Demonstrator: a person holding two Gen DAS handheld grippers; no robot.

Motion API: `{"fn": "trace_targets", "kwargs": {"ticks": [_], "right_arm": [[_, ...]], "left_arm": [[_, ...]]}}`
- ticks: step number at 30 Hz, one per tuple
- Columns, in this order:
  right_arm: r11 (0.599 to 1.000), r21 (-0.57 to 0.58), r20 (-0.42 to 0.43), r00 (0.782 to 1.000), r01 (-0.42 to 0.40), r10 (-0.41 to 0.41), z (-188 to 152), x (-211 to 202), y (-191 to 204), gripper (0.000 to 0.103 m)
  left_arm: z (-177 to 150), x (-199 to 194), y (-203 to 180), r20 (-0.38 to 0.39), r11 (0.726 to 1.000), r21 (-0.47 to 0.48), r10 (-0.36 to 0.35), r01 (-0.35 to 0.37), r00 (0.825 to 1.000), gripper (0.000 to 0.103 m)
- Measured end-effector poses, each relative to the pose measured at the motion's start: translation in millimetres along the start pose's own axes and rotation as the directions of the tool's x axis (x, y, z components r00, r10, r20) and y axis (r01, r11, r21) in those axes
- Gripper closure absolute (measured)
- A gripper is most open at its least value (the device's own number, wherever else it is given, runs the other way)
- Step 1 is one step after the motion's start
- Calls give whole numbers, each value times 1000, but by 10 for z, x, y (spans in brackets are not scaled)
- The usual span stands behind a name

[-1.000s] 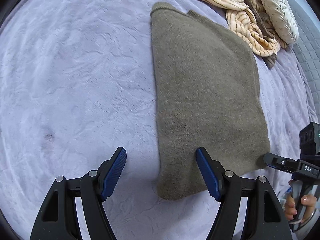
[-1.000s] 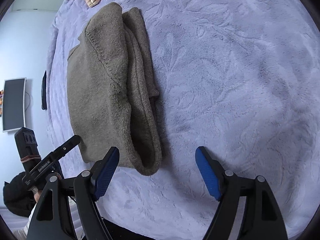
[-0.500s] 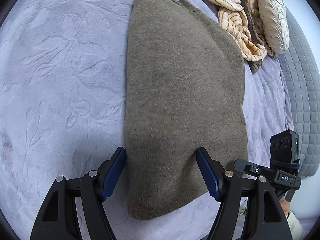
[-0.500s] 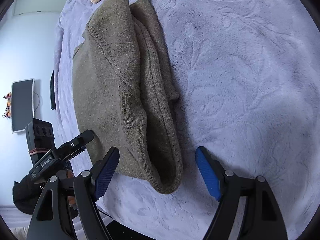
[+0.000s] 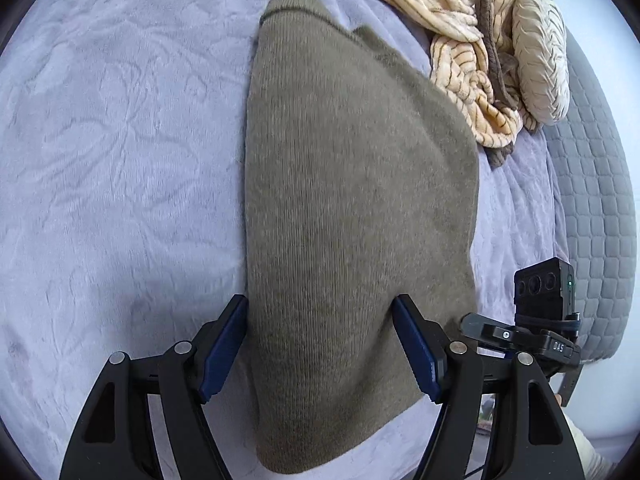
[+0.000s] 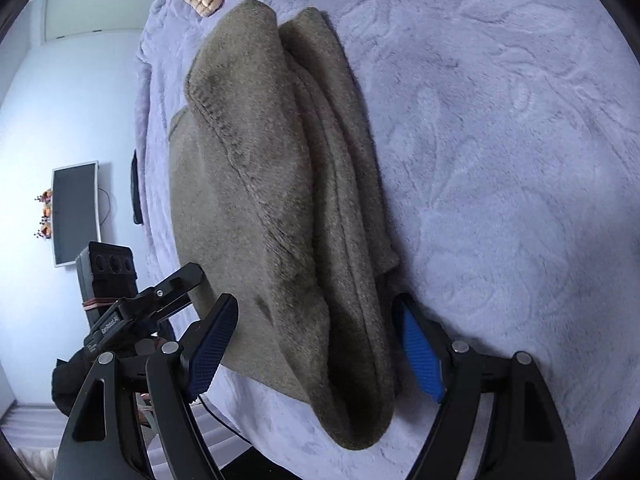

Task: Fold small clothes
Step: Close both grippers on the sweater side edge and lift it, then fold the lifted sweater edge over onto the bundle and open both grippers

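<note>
An olive-brown knit sweater (image 5: 352,200) lies folded lengthwise on a lavender blanket (image 5: 120,160). My left gripper (image 5: 320,344) is open, its blue pads straddling the sweater's near end, one on each side. In the right wrist view the sweater (image 6: 280,200) shows its folded layers and sleeve edge. My right gripper (image 6: 316,348) is open and straddles the other near corner of the sweater. Each gripper shows in the other's view, the right one (image 5: 520,332) and the left one (image 6: 160,300).
A pile of cream striped and knit clothes (image 5: 480,40) lies past the sweater's far end. A grey quilted cover (image 5: 592,200) borders the blanket on the right. A wall monitor (image 6: 74,212) hangs beyond the bed edge.
Both grippers have moved forward over the sweater's near end, so the fabric now sits between each pair of open fingers. The sweater itself has not moved.
</note>
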State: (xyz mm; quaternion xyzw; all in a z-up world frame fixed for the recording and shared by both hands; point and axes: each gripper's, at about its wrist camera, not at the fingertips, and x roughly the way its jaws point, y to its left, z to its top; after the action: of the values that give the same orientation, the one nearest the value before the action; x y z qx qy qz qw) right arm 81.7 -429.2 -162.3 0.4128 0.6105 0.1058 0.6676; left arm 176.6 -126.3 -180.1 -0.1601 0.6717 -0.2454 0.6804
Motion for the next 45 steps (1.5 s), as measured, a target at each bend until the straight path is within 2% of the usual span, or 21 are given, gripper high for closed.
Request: {"fn": "trace_targets", "kwargs": {"ticks": [4,7,13,20,24,27,28,31,32,34,37,45], "right_arm": [[1000,-19,-7,1000,-16,16,130,83,71,19],[999,-33,-36,999,-9,8,193,218,68,19],[997,-38,-49,996,-71,69,252,304,10,18],[993,-73,-97,992,-90,83,146,335,30,18],[993,-46,-94,990,-110,106,197,459,-16,17],[994,-30,-94,991,-102,98,248,584,6,17],[995,-21,-96,991,-94,92,250,570,-15,18],[997,-21,-98,993,-70,68,237,524,-3,54],[996,-15,-94,992,-85,83,224,493,-6,59],[993,-32,-81,990,-115,112,179,437,59,61],[987,-52,-67,987,-150,146,132,379,190,62],[972,-115,-82,977,-204,195,7,262,574,62]], "left_arm": [[245,17,-5,26,1000,-7,-26,26,999,30],[432,143,17,10,1000,-2,-23,23,1000,30],[630,293,27,-8,999,8,-46,46,999,30],[804,143,5,43,997,28,-68,66,997,30],[935,284,13,31,998,9,-64,64,997,30],[950,370,-59,48,999,35,-18,17,999,30],[927,355,-74,64,999,43,-13,10,998,35],[850,265,-121,104,996,88,-17,7,994,57],[829,225,-131,111,995,102,-20,9,994,58],[804,137,-156,125,993,121,-29,14,992,63],[761,-19,-208,152,991,132,-50,30,987,66],[515,-524,-334,201,988,147,-72,43,977,66]]}}
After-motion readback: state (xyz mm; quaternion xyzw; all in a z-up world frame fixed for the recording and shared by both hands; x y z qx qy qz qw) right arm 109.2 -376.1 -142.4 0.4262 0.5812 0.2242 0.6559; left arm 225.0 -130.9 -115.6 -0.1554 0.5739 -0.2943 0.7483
